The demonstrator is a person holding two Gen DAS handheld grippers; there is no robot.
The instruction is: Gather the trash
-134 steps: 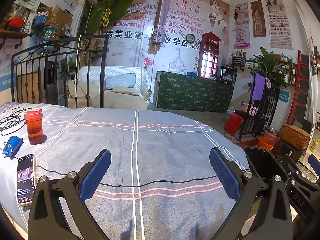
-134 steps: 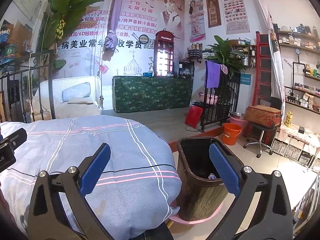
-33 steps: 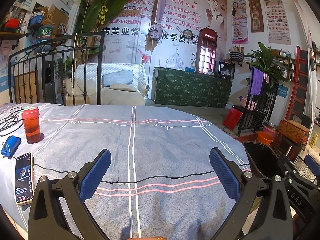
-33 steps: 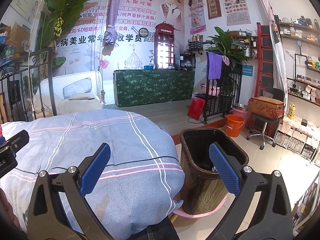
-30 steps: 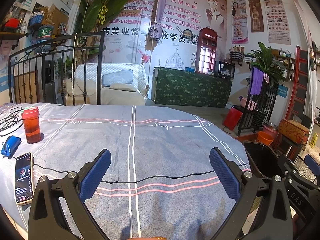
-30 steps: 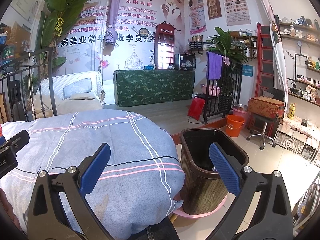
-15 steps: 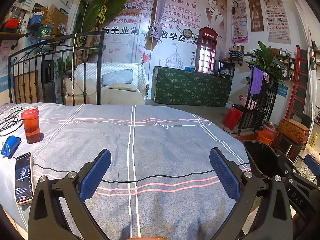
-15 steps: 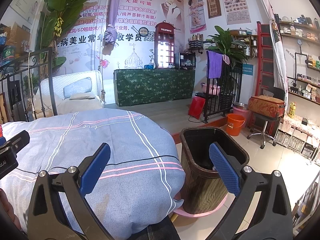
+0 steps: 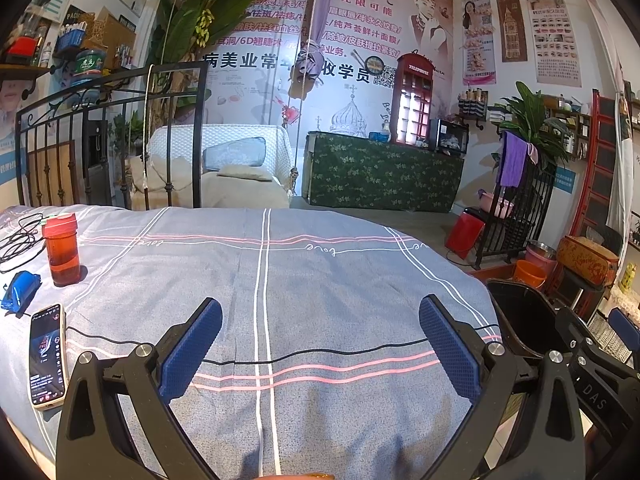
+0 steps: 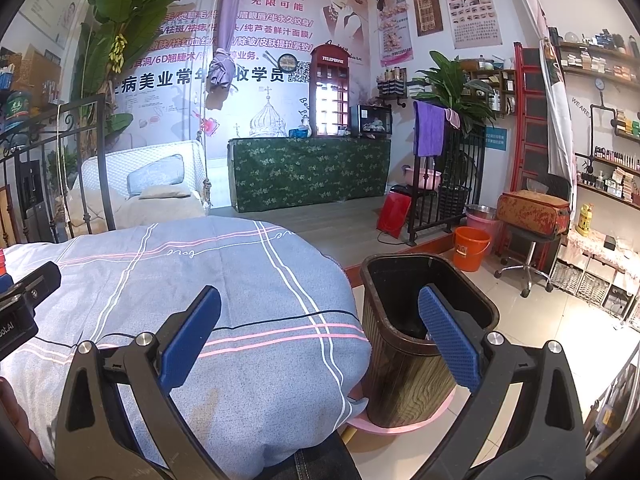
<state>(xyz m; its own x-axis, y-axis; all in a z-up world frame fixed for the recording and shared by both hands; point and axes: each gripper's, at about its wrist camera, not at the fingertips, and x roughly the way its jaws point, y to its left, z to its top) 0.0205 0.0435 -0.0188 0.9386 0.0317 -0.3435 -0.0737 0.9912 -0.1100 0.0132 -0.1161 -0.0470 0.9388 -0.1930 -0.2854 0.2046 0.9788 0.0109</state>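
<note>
A: Tongs status?
B: I log L gripper (image 9: 320,340) jaws wide, nothing between, over the bedspread (image 9: 320,280). R gripper (image 10: 320,338) wide too, empty, straddling bed edge and bin (image 10: 400,380).
A: Trash?
B: Bin stands on floor just beside bed; its inside is dark and R pad hides part, contents can't tell. Phone (image 9: 47,354), red bottle (image 9: 61,250), blue pouch (image 9: 20,290) at far L.
</note>
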